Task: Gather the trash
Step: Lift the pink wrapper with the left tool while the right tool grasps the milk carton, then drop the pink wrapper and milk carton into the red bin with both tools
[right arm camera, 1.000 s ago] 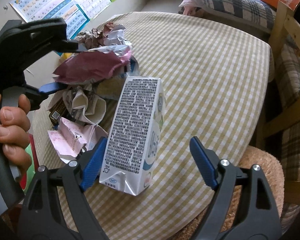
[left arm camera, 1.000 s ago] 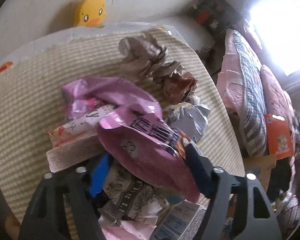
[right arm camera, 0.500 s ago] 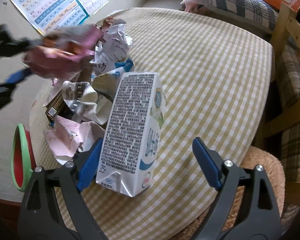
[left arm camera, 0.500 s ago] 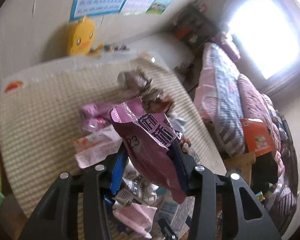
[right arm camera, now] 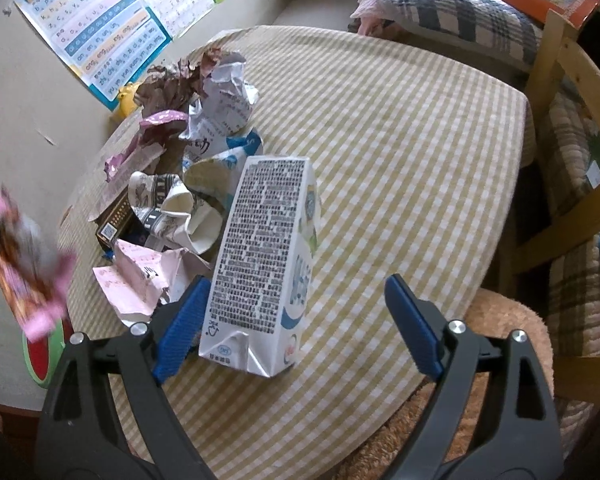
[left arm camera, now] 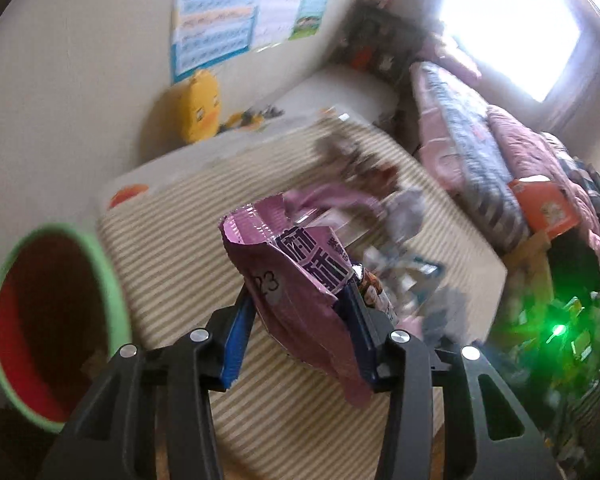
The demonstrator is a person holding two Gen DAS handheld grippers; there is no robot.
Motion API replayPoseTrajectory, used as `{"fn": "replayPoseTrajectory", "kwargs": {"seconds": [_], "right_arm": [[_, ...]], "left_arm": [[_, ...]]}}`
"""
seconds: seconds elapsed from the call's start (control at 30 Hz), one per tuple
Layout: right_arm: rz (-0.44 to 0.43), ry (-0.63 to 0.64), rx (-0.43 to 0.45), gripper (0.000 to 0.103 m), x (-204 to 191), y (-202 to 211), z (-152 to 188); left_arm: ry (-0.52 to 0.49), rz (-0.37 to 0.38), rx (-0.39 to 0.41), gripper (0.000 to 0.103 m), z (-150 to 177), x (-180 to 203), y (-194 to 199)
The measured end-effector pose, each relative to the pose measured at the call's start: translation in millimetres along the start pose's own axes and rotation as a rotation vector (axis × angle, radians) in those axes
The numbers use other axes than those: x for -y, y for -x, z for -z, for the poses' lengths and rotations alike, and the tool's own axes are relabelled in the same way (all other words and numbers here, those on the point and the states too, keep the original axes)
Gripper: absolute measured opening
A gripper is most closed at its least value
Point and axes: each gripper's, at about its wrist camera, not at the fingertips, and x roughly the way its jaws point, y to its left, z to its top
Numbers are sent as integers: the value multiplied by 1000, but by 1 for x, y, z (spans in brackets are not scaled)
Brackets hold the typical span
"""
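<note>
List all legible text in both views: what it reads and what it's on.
"23": handwritten on the purple snack bag clamped in the left tongs.
Large purple characters on that bag: too blurred to read.
"a o e i u ü", "b p m f d t n l": wall chart.
Milk carton print block and logo: too small to read.
Crumpled papers: illegible.

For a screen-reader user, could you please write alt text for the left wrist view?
The left gripper holds a crumpled purple snack bag between its blue-padded fingers, above a checked tablecloth. A green-rimmed bin with a red inside sits at lower left; blurred trash lies beyond.
</note>
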Motion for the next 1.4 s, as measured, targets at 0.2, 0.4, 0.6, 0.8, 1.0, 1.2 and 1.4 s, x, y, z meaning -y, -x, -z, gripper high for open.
{"fn": "replayPoseTrajectory", "kwargs": {"seconds": [0.2, 0.4, 0.6, 0.8, 1.0, 1.2, 1.4], "right_arm": [[27, 46, 3, 87, -8, 1, 4], [30, 37, 24, 87, -4, 10, 4], [24, 31, 31, 87, -3, 14, 4], [-61, 3, -33, 57, -1, 6, 7], [-44, 30, 5, 41, -9, 22, 5], [-77, -2, 55, 40, -8, 49, -2], [-140, 47, 123, 40, -36, 82, -14]], "left_arm": [[36, -28, -129, 47, 25, -22, -34], [93, -43, -182, 63, 46, -16, -59], [137, -25, -242, 65, 64, -10, -74], [147, 23, -270, 46, 75, -10, -83], [146, 21, -225, 36, 72, -15, -72], [154, 13, -133, 36, 57, -27, -43], [132, -27, 2, 36, 37, -39, -4]]}}
